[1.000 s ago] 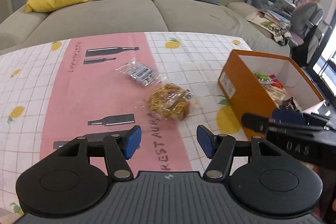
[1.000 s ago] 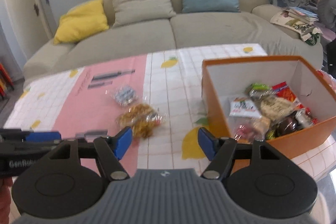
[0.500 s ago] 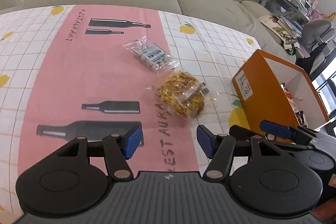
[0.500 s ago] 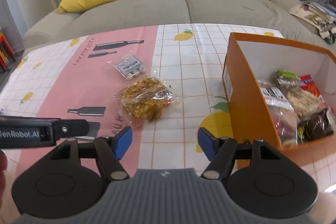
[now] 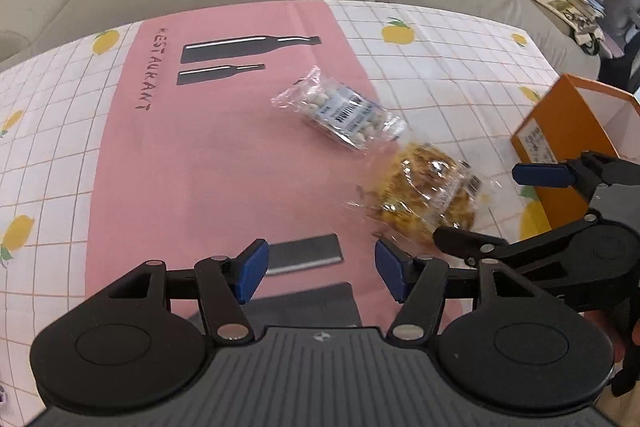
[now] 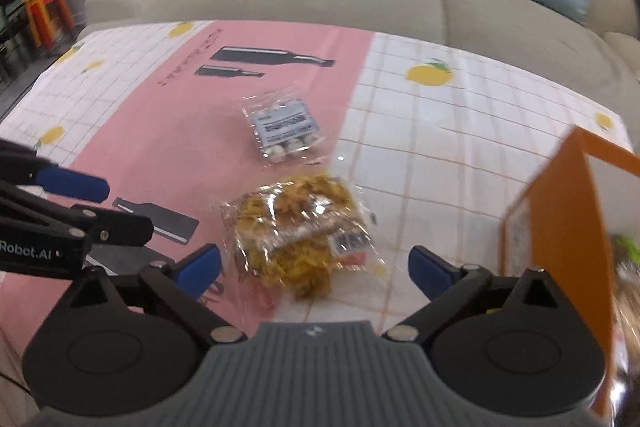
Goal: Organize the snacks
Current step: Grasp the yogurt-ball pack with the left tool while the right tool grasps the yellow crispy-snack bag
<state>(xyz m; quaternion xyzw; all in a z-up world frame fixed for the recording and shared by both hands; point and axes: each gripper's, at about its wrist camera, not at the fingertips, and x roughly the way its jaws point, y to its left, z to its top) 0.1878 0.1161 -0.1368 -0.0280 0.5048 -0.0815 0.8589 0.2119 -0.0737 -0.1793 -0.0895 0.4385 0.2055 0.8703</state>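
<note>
**Both grippers angled down, right jaws opening**

The left gripper point(image 5: 318, 269) is held tilted downward, jaws parted, nothing gripped. The right gripper point(image 6: 314, 269) is pitched down alongside it, jaws being opened wide; no pad contact is seen. Fingers point(image 5: 634, 335) are glimpsed behind the right gripper.
</note>
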